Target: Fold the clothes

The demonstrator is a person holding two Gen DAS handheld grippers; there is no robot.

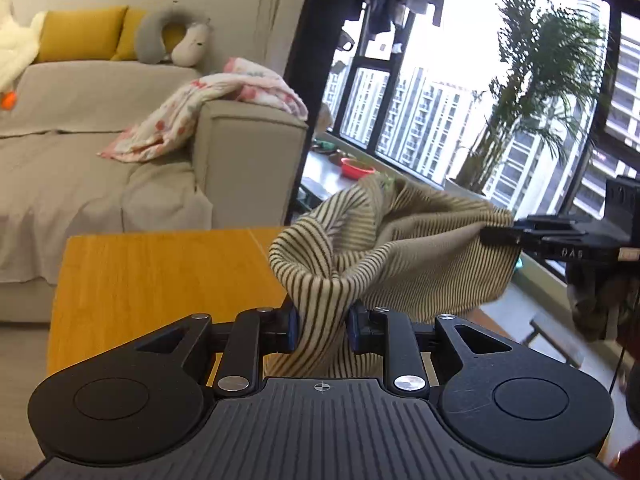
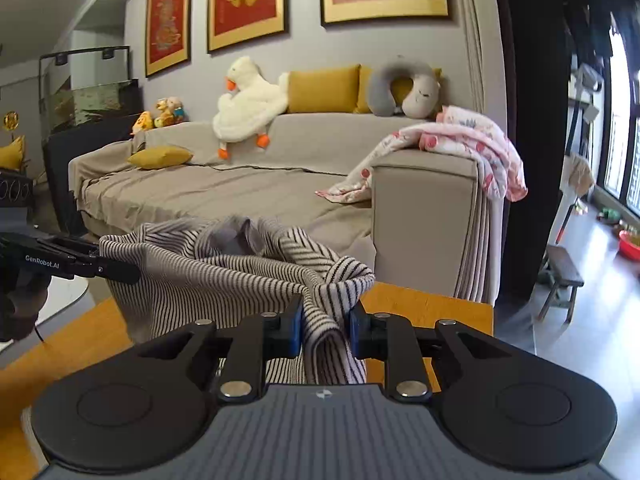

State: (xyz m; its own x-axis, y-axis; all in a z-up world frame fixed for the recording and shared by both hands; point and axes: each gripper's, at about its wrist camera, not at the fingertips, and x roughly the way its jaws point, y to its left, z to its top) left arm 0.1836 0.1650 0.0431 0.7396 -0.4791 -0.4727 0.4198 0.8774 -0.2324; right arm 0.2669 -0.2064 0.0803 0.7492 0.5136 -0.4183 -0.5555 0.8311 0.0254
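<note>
Striped garment [image 1: 400, 248] hangs bunched in the air over the wooden table [image 1: 160, 272], one edge clamped in my left gripper [image 1: 322, 326], another in my right gripper [image 2: 324, 330]. No flat, finished fold shows; I judge it held mid-fold or lifted for spreading, so laying flat and creasing remain

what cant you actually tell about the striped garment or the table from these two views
- Striped garment: what kind of clothing it is; bunched between the left gripper and right gripper in both views.
- Its lower part: hidden behind each gripper's own body at the bottom of both wrist views.
- Wooden table: its near edge and anything lying there, blocked by the gripper bodies and the hanging cloth.
- Whether the cloth touches the table: contact zone covered.
</note>
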